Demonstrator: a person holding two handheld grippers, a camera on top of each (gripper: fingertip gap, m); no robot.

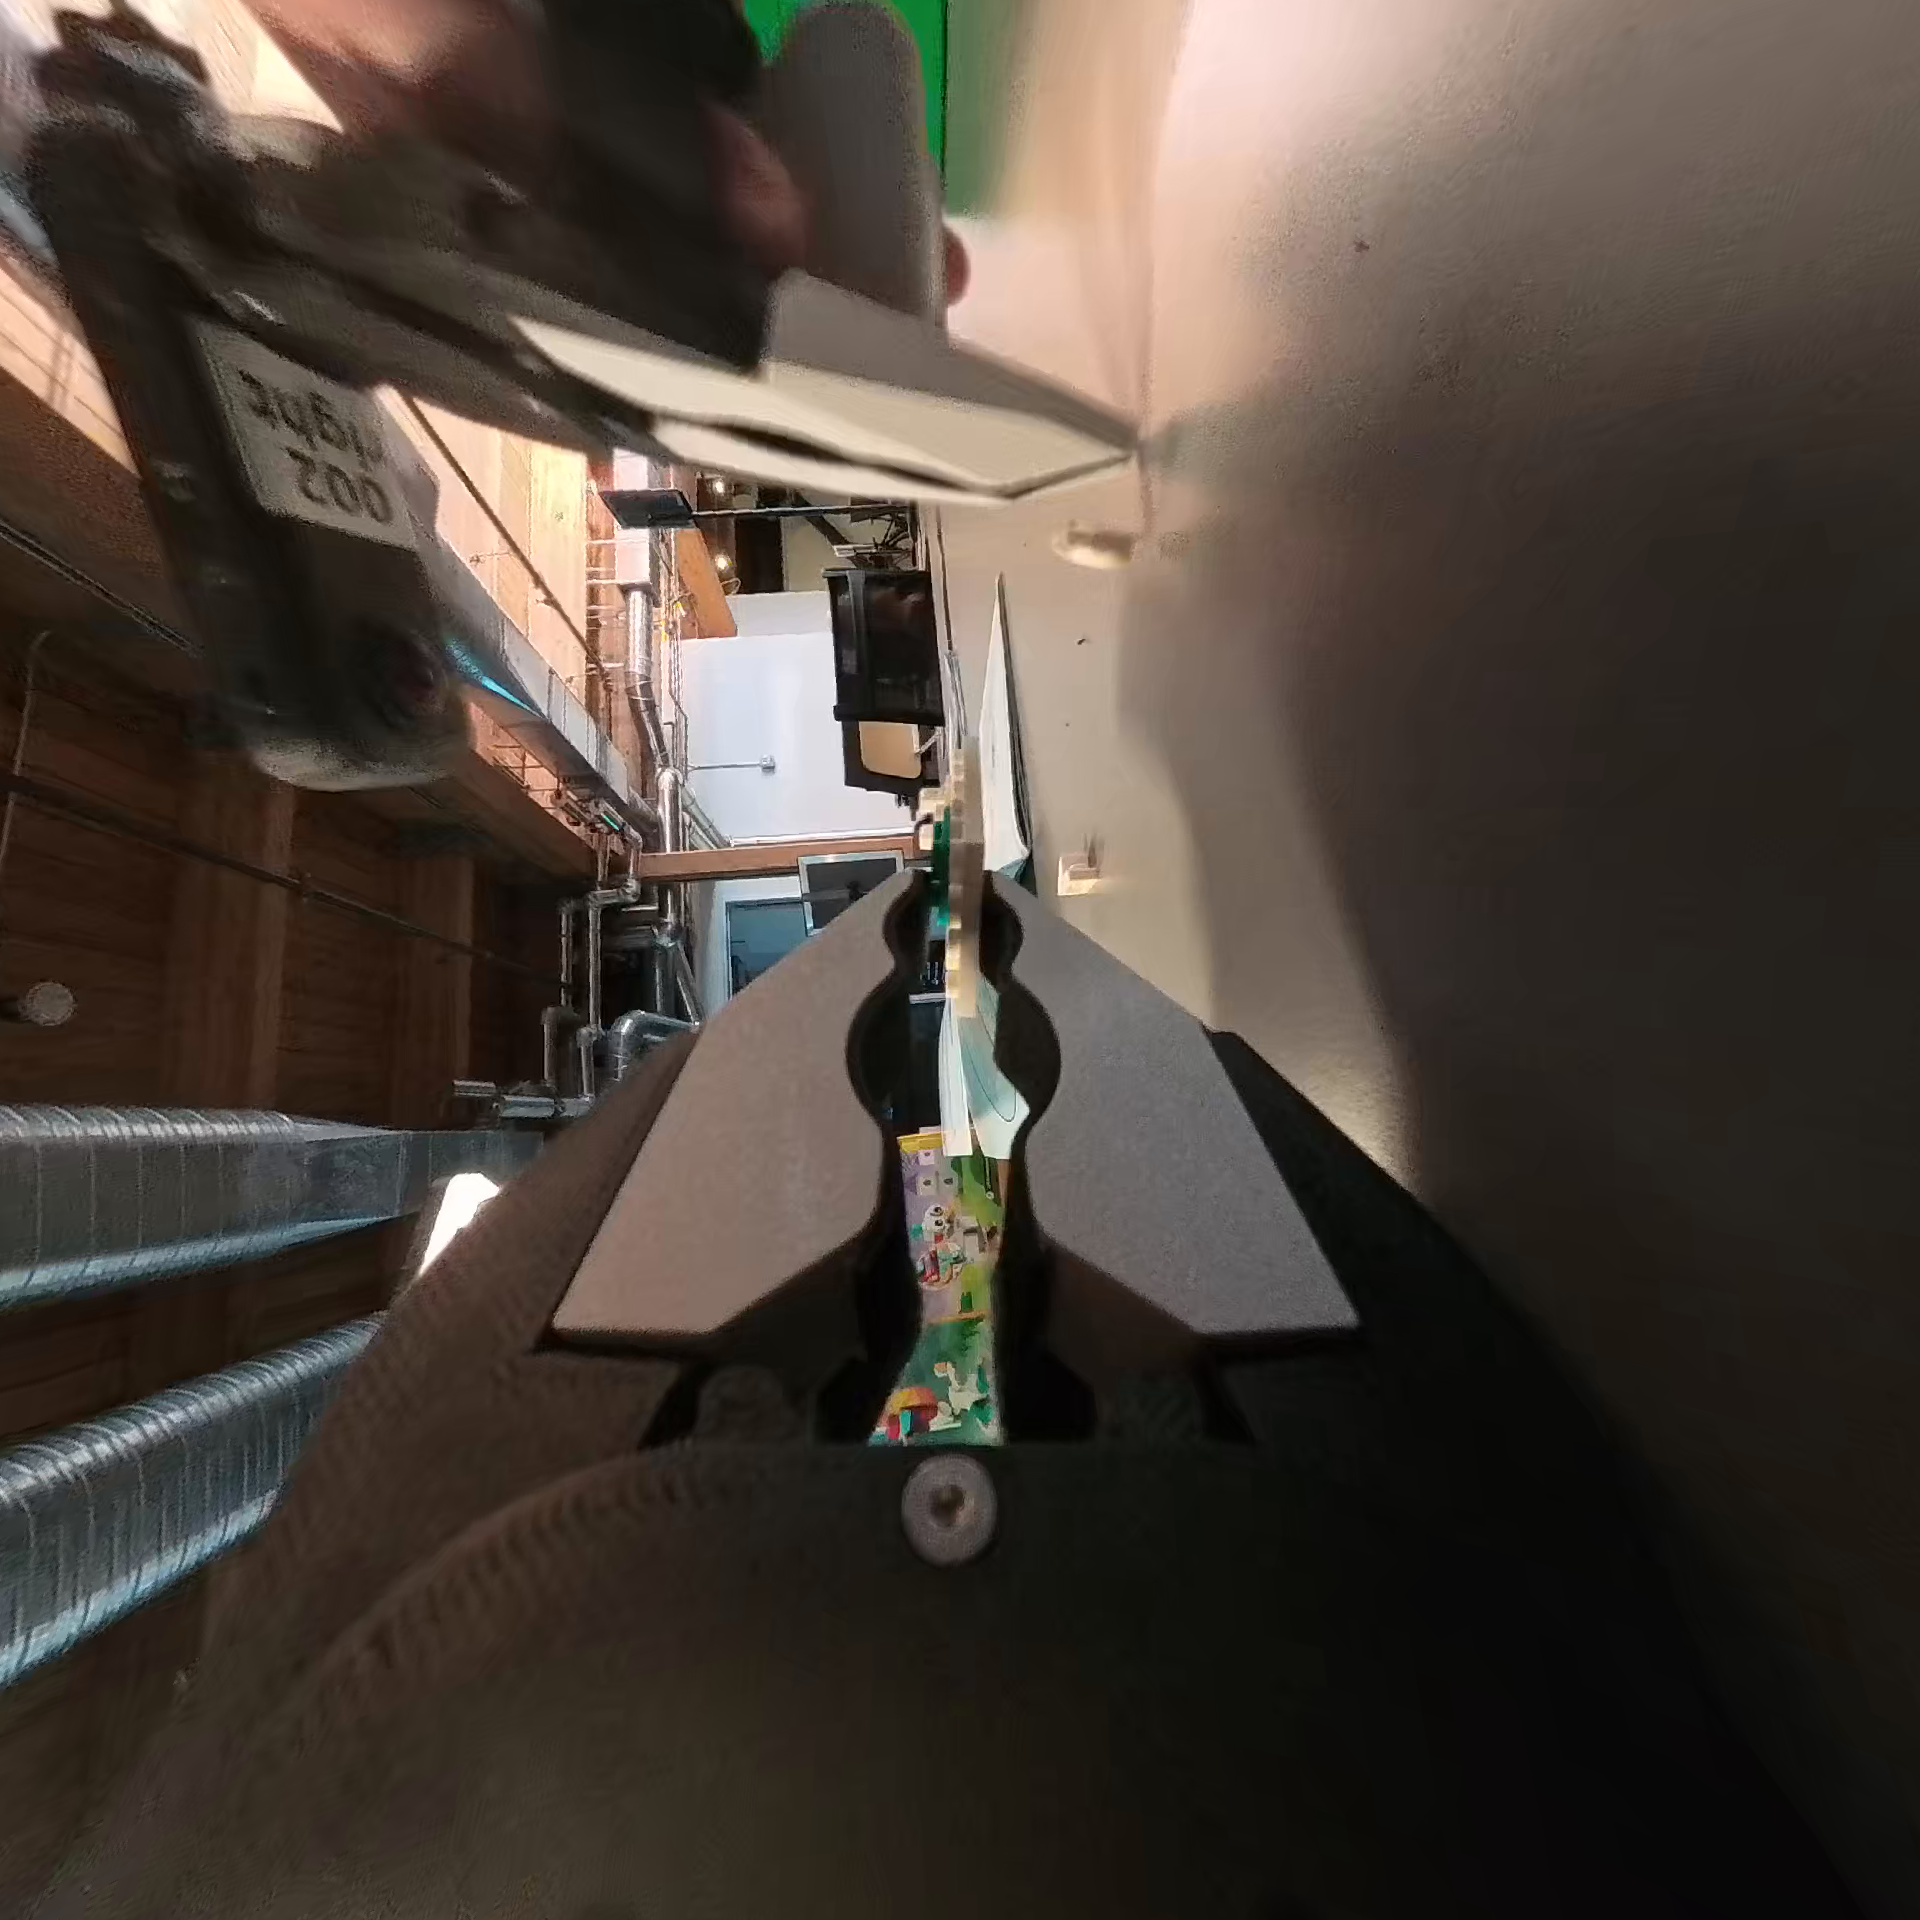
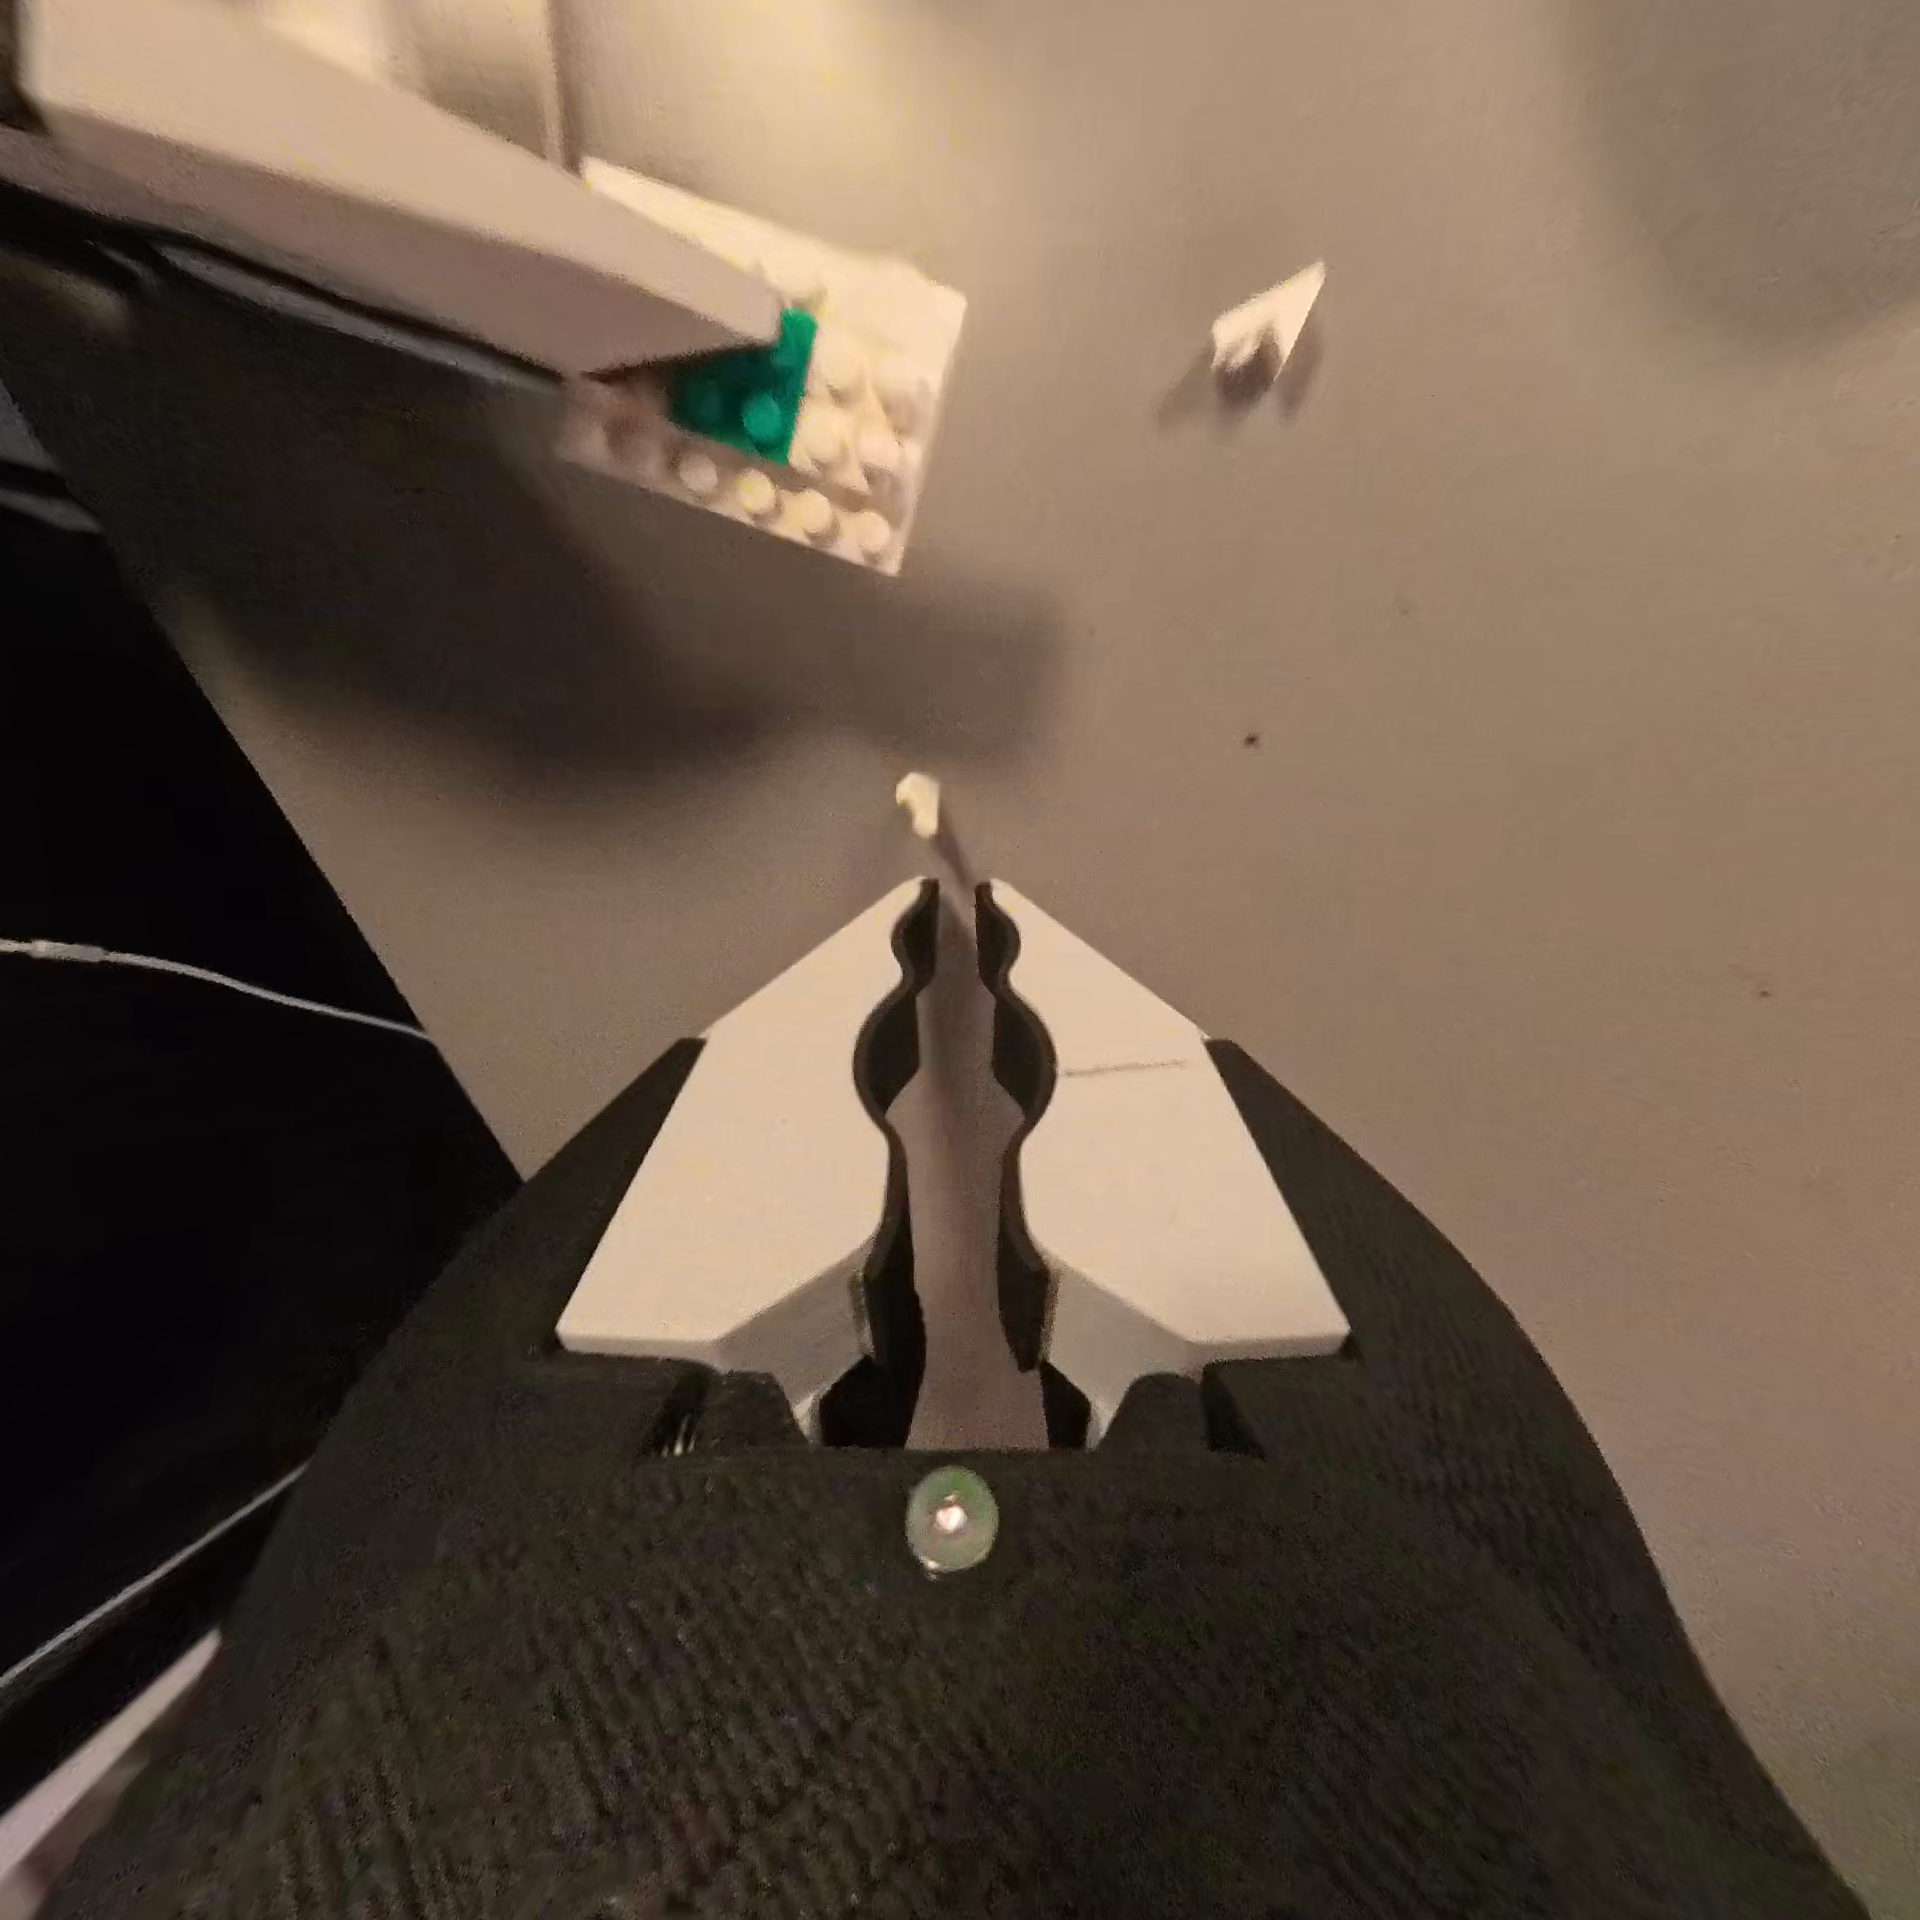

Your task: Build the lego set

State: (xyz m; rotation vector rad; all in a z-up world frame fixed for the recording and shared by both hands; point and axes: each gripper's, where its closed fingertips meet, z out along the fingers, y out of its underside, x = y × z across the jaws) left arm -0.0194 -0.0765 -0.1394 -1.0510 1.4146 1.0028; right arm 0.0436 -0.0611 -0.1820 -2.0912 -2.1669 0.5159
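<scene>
Black ridged claw (image 2: 956, 883) bodies, pale wavy-edged fingers (image 2: 790, 1122)

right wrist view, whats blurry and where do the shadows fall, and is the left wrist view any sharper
Right wrist view: the white plate with a green piece in the left gripper is motion-smeared, casting a broad dark shadow on the table; the right gripper is crisp. Left wrist view: the right gripper is heavily smeared, the left gripper's own fingers sharp, the room tilted sideways.

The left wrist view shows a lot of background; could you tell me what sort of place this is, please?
Probably a converted industrial or warehouse-style workshop: ribbed metal ducts and pipes run along a wooden ceiling, and the work happens on a pale table strewn with small loose lego pieces.
</scene>
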